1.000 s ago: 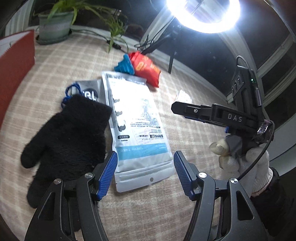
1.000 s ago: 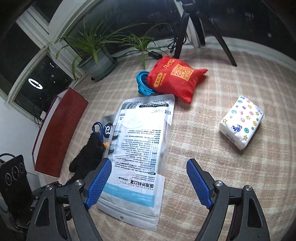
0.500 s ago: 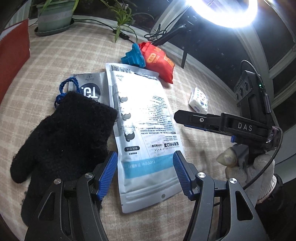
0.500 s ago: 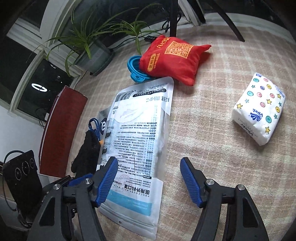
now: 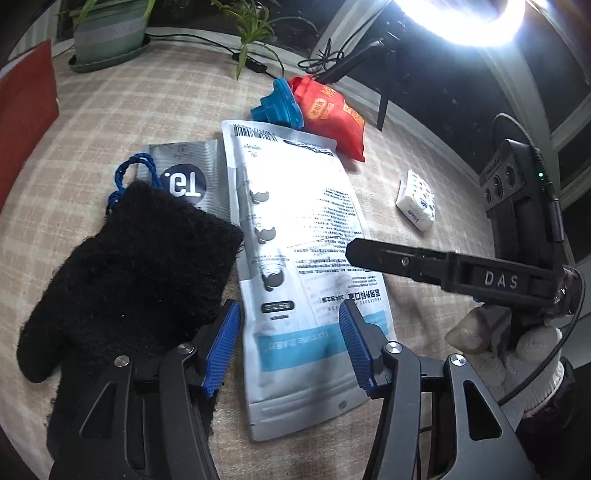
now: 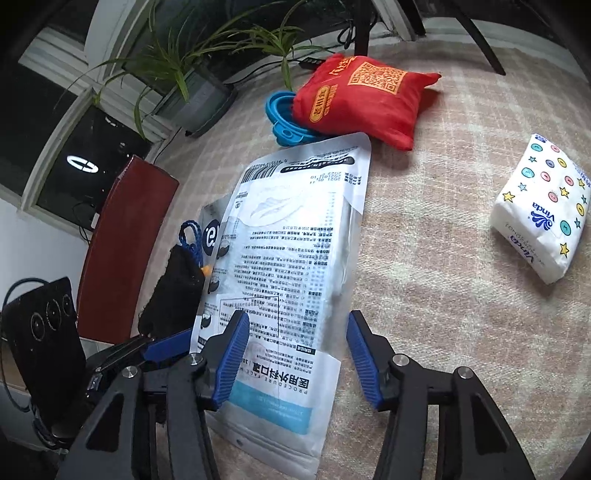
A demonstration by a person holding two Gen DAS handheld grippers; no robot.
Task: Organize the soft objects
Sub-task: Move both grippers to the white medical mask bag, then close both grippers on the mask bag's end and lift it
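A long white face-mask pouch (image 5: 303,258) lies flat on the checked cloth; it also shows in the right wrist view (image 6: 291,266). My left gripper (image 5: 290,343) is open, its jaws astride the pouch's near end, just above it. My right gripper (image 6: 293,354) is open over the pouch's right edge and shows from the side in the left wrist view (image 5: 424,264). A black fuzzy glove (image 5: 129,269) lies left of the pouch, partly over a grey sachet (image 5: 184,177). A red fabric bag (image 6: 362,96) and a tissue pack (image 6: 539,206) lie further off.
A blue collapsible funnel (image 5: 277,105) sits against the red bag. A red box (image 6: 122,251) stands at the left edge of the cloth. A potted plant (image 5: 107,33) and cables (image 5: 328,59) are at the far side, with a ring light (image 5: 465,22) overhead.
Both grippers have moved in closer over the pouch's near end. Their jaws have narrowed a little but stay open. The objects on the cloth have not moved.
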